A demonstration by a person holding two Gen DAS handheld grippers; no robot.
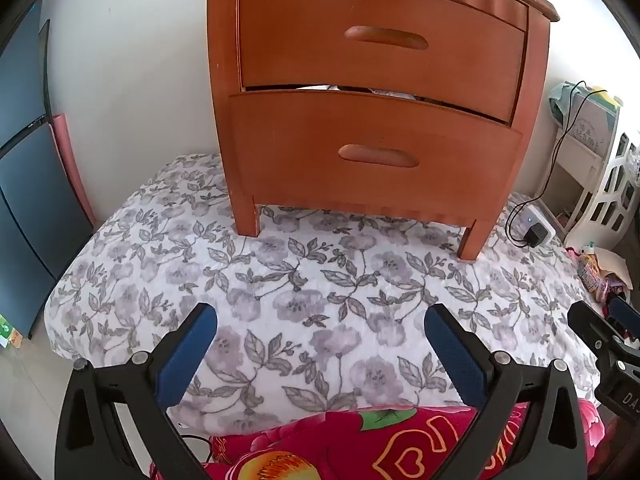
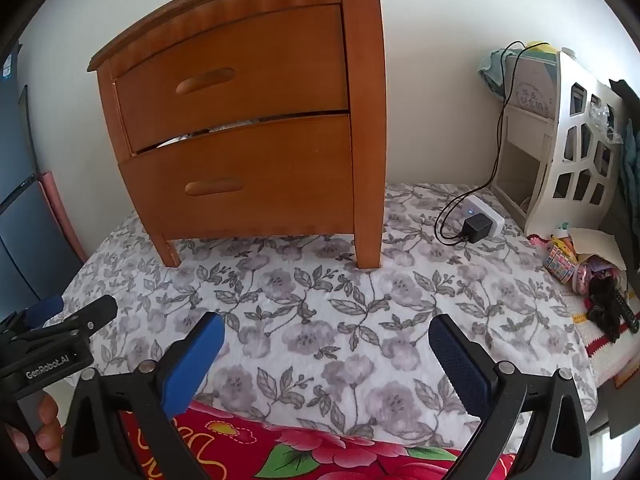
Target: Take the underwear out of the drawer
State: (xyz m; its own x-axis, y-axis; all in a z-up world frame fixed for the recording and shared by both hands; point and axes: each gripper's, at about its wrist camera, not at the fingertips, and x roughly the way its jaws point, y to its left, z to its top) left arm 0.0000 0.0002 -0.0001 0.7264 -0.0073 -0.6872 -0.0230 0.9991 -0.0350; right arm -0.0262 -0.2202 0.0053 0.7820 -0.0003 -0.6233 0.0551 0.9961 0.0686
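A brown wooden nightstand (image 1: 376, 92) (image 2: 248, 128) with two drawers stands on a floral blanket (image 1: 312, 288) (image 2: 320, 304). Its lower drawer (image 1: 372, 156) (image 2: 240, 184) sits slightly ajar, and pale fabric (image 1: 320, 88) (image 2: 188, 136) shows in the gap above it. My left gripper (image 1: 320, 320) is open, well short of the nightstand, with nothing between its fingers. My right gripper (image 2: 326, 326) is open too, also back from the furniture and holding nothing. Each gripper appears at the edge of the other's view.
A white power strip (image 2: 480, 216) with a black charger (image 1: 536, 234) and cable lies right of the nightstand. A white cut-out shelf (image 2: 576, 148) and clutter (image 2: 592, 276) stand at far right. Blue panels (image 1: 28, 200) line the left. A red floral cloth (image 1: 360, 444) (image 2: 300, 448) lies nearest me.
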